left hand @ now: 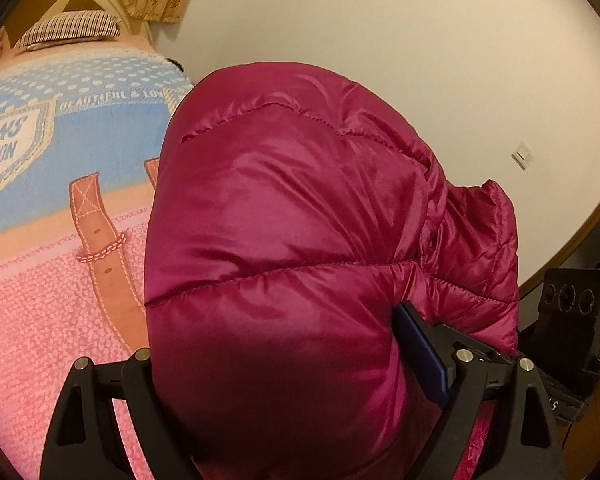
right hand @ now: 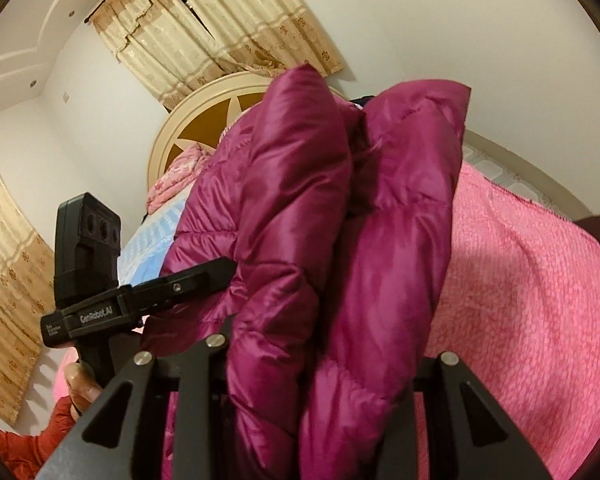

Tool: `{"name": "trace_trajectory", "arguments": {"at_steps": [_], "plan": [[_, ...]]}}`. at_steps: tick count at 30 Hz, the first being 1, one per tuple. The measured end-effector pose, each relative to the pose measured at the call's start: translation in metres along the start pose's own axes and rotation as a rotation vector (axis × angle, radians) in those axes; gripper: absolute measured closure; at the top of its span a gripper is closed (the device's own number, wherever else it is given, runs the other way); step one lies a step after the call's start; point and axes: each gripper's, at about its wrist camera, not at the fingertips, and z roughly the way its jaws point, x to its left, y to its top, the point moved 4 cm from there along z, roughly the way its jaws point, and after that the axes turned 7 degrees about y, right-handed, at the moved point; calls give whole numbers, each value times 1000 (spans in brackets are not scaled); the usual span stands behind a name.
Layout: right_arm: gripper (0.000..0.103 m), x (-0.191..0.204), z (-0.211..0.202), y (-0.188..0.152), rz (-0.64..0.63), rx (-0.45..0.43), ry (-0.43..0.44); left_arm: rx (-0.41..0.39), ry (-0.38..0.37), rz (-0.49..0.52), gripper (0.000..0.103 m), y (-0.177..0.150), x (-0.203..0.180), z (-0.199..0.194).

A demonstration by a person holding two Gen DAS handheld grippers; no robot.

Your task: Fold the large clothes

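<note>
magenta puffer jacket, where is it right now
The magenta puffer jacket is bunched up between both grippers, lifted over the pink bedspread. It fills the middle of each wrist view, with the round headboard behind it.

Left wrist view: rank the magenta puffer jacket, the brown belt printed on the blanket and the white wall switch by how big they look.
1. Magenta puffer jacket, though nearness to the camera inflates it.
2. Brown belt print.
3. White wall switch, far off, so its true size is unsure.
</note>
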Motion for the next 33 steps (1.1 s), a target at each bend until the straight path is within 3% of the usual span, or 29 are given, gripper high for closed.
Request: {"name": "trace_trajectory", "arguments": {"at_steps": [23,33], "plan": [[68,-66,84,35,92,129,-23,133,148,-109,13,-2,37,87],[67,-94,100,21,194,164,6,155,205,-103,12,-11,39,98]]}}
